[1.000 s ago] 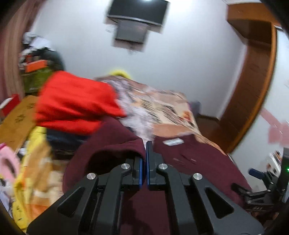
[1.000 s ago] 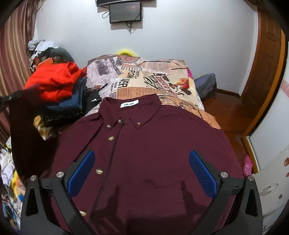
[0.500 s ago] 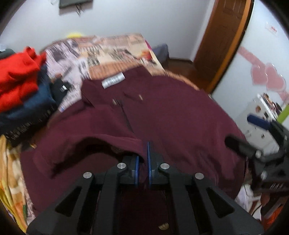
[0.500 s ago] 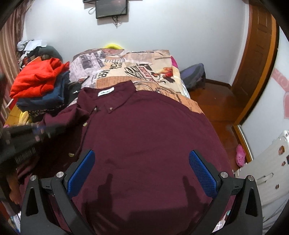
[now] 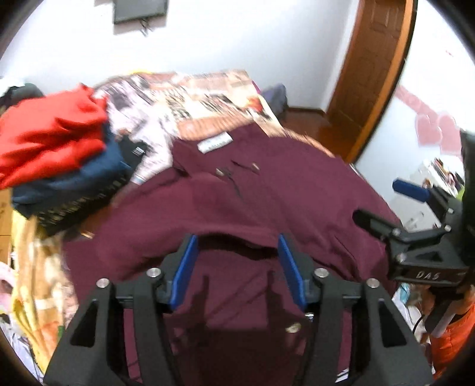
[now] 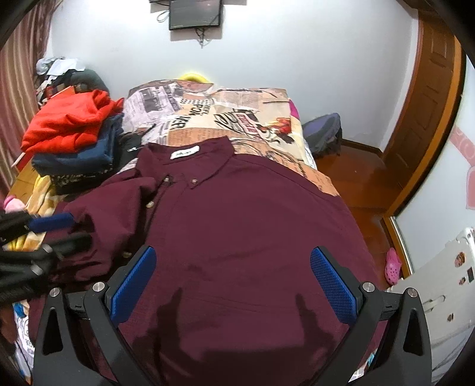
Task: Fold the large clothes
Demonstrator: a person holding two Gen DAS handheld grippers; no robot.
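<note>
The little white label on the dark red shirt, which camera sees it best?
The right wrist view: the white label sits sharp and unblocked inside the shirt collar. The left wrist view shows the label too, but blurred.

A bedspread [image 6: 225, 118] printed with newspaper and comic patterns covers the bed. At its left edge sits a pile of clothes, a red garment [image 6: 71, 124] on top of a navy one [image 6: 80, 157]. A dark screen [image 6: 195, 13] hangs on the white wall above the bed's head. A wooden door [image 6: 427, 118] stands at the right, and a pink clog [image 6: 393, 265] lies on the wooden floor [image 6: 359, 184].
</note>
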